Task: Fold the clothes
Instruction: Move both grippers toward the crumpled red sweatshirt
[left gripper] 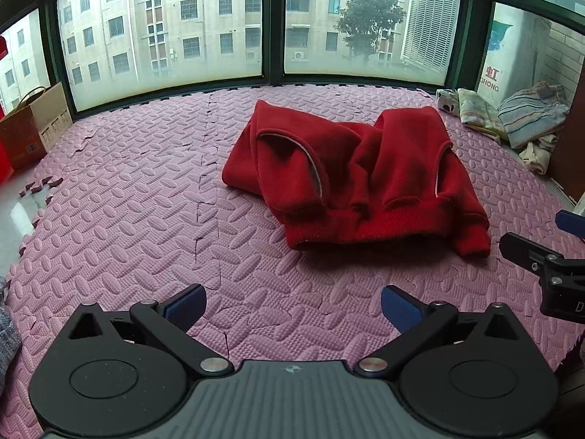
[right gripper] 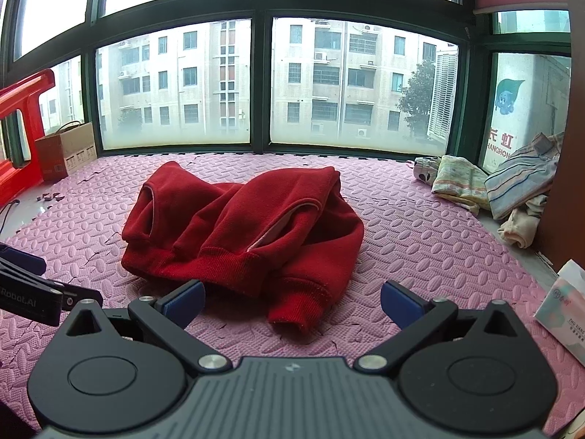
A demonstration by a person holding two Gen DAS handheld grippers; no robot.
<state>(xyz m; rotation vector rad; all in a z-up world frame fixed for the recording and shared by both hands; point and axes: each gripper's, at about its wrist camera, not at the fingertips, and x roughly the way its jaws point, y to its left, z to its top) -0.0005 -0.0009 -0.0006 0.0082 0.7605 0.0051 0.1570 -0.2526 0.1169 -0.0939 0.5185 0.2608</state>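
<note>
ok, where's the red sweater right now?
The red sweater lies crumpled mid-mat on the pink foam mat, ahead of both open hand-held grippers, touching neither. In the left wrist view it sits right of centre, below the window.

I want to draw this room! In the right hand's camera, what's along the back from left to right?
Red plastic thing → brown cardboard box → red sweater → spotted cloth → flowery cloth → striped cloth.

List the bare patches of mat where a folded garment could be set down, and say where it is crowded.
Free: the pink mat between the red sweater and the cardboard box, and the strip between the sweater's hem and the open left gripper. Crowded: the far right corner, with piled clothes and a tissue pack near the open right gripper.
</note>
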